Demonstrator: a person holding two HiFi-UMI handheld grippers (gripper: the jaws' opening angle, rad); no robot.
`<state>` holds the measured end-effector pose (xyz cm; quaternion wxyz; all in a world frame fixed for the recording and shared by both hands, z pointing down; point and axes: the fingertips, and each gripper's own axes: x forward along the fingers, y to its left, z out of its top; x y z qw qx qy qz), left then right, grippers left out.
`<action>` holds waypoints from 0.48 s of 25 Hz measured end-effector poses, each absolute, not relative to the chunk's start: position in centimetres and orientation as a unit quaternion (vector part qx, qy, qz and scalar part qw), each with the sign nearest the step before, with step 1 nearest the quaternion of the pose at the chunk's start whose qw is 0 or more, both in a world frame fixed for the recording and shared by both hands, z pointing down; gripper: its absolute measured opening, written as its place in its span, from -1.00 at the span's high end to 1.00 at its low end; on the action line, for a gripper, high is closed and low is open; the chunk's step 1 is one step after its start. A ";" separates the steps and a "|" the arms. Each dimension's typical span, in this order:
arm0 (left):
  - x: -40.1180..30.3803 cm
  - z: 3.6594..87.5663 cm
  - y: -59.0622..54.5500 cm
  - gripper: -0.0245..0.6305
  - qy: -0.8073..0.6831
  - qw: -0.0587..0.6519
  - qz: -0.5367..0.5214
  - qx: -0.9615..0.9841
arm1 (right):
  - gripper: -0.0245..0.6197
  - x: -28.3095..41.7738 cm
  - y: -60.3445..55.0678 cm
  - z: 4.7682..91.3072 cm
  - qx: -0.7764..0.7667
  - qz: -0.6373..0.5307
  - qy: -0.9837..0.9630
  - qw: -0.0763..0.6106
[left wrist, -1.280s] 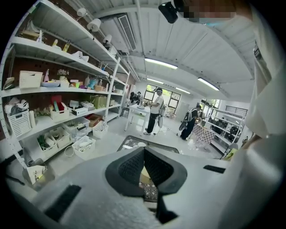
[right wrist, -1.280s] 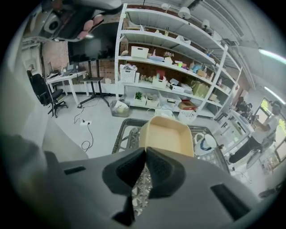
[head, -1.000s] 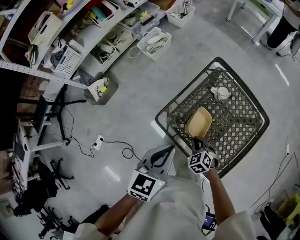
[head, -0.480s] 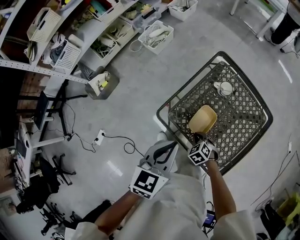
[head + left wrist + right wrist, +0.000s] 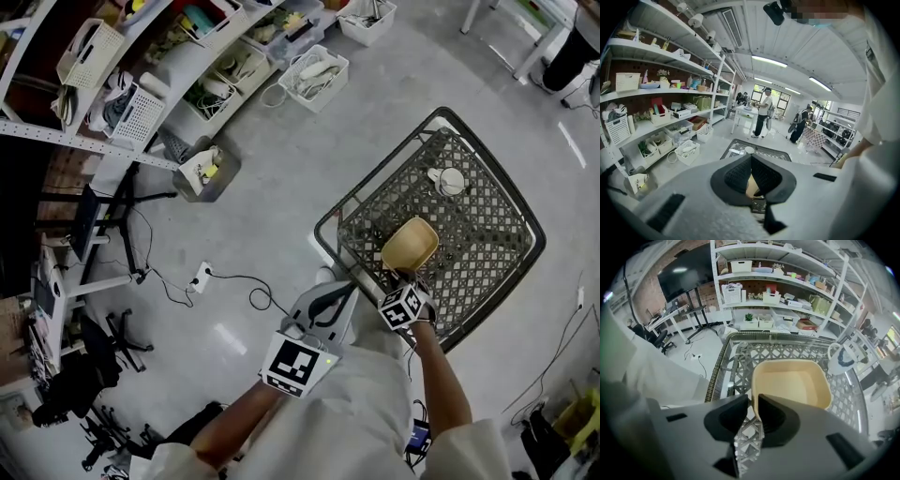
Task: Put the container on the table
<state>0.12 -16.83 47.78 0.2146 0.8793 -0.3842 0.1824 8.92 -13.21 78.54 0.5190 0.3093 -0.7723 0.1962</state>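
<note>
a workshop-like lab: white metal shelves crowded with bins along a brick wall, a big screen, cables across the grey floor.

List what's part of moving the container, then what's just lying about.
Part of the job:
- container, inside the mesh cart
- right gripper, shut on the container's rim

Just lying about:
- white mug, also in the cart
- floor bin by the shelves
- power strip on the floor
- left gripper, shut and empty, is idle
</note>
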 end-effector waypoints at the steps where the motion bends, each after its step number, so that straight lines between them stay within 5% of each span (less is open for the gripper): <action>1: 0.2 47.6 -17.0 0.85 -0.385 0.217 0.180 0.879 | 0.66 8.9 -13.2 78.3 0.309 0.202 -0.774 0.514; 12: 1.0 46.2 -17.2 0.85 -0.380 0.197 0.168 0.888 | 0.73 11.0 -13.6 69.6 0.396 0.220 -0.792 0.410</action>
